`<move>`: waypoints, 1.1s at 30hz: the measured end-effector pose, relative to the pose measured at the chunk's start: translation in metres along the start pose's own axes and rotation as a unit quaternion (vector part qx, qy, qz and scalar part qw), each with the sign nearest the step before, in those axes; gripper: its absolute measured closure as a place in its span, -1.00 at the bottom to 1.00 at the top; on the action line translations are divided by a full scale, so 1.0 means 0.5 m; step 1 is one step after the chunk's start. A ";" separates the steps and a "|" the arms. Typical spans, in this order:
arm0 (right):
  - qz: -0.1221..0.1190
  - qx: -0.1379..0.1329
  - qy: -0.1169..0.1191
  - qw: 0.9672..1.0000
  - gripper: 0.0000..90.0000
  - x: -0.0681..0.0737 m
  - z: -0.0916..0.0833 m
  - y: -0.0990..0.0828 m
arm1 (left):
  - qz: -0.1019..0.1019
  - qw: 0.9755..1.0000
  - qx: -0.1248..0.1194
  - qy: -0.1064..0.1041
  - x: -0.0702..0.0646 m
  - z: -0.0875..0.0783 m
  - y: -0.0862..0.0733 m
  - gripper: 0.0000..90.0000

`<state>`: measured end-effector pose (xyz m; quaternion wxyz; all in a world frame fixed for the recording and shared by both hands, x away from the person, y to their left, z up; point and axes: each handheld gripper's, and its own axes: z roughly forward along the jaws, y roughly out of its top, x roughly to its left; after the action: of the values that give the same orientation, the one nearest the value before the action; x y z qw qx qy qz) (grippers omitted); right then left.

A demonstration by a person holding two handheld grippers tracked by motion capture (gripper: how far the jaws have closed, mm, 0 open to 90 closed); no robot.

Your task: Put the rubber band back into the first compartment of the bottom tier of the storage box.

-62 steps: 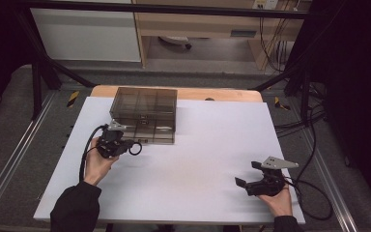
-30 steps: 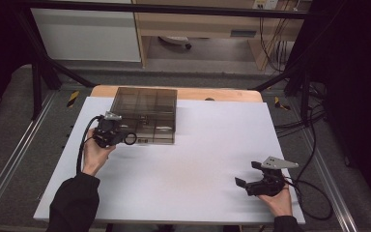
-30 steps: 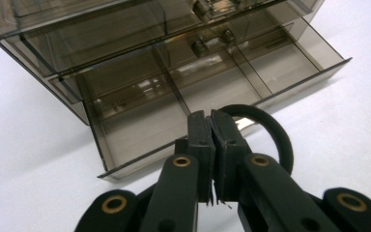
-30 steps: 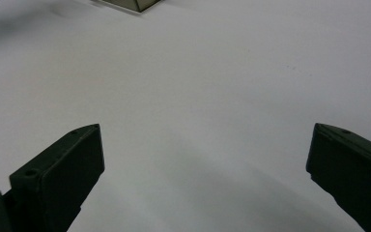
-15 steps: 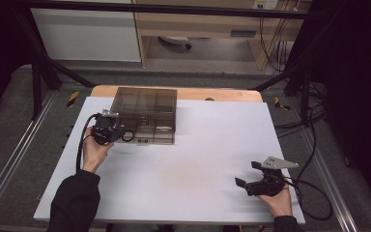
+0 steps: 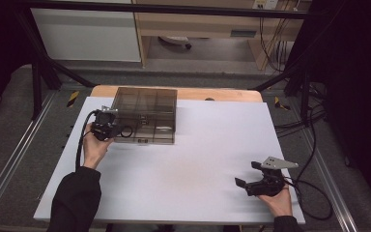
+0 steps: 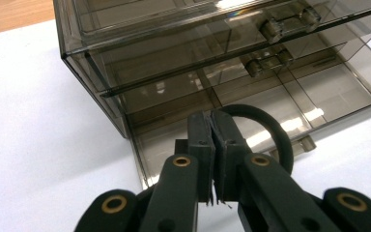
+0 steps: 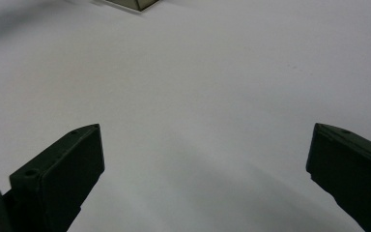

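Left gripper view: fingers (image 7: 212,145) clamped on a black ring (image 7: 270,130) at the smoky plastic box (image 7: 222,63); next, likely release into the open drawer (image 7: 270,96).

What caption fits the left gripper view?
Shut left gripper holds a black ring beside the smoky clear plastic drawer box.
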<state>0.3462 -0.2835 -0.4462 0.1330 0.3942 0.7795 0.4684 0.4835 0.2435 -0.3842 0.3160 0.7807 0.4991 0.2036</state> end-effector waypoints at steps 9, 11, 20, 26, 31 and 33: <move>0.000 0.000 0.000 1.000 -0.99 0.000 0.000 0.000 | -0.012 1.000 0.000 0.005 0.012 0.019 0.000 0.93; 0.000 0.001 0.000 1.000 -0.99 0.000 0.000 0.000 | -0.013 1.000 0.002 0.007 0.014 0.023 0.000 0.93; 0.000 0.000 0.000 1.000 -0.99 0.000 0.000 0.000 | -0.017 1.000 0.007 0.012 0.022 0.040 -0.003 0.93; 0.000 0.000 0.000 1.000 -0.99 0.000 0.000 0.000 | -0.020 1.000 0.010 0.014 0.025 0.052 -0.006 0.93; 0.000 0.000 0.000 1.000 -0.99 0.000 0.000 0.000 | -0.021 1.000 0.015 0.017 0.027 0.060 -0.008 0.93; 0.000 0.000 0.001 1.000 -0.99 0.000 0.000 0.000 | -0.019 0.999 0.017 0.019 0.028 0.064 -0.009 0.93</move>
<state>0.3462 -0.2837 -0.4461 0.1326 0.3938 0.7795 0.4687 0.5066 0.2484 -0.4102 0.2967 0.7723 0.5233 0.2041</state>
